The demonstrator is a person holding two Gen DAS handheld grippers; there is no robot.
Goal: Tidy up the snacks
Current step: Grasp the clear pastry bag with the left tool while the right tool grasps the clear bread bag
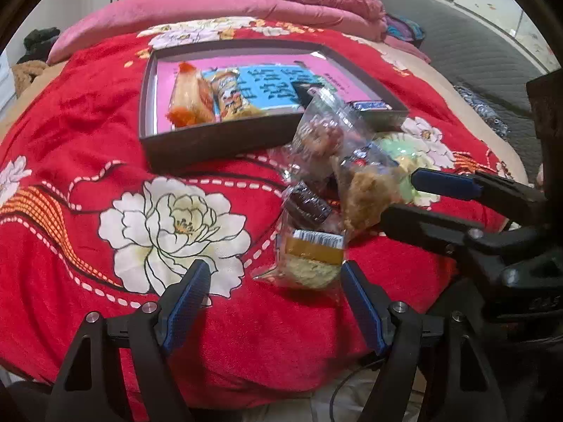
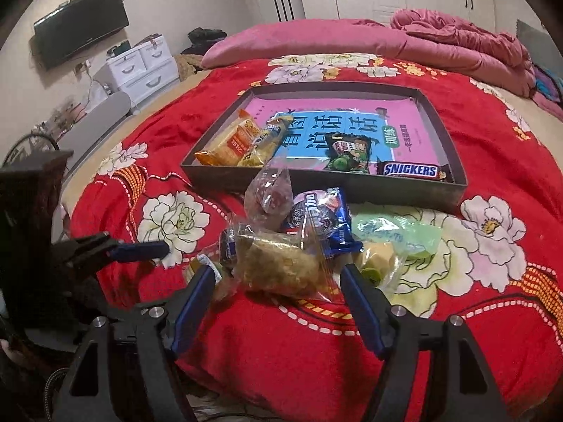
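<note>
A pile of wrapped snacks lies on the red flowered blanket in front of a dark shallow box. The box holds an orange packet, a yellow packet, a green packet and a Snickers bar. My left gripper is open, just short of a clear pack with a yellow cake. My right gripper is open, its fingers on either side of a clear pack with a brown cake. A blue Oreo pack and a green pack lie behind it.
A pink pillow and a crumpled pink quilt lie at the bed's far end. White drawers and a wall TV stand at the left. The bed's front edge is just below both grippers.
</note>
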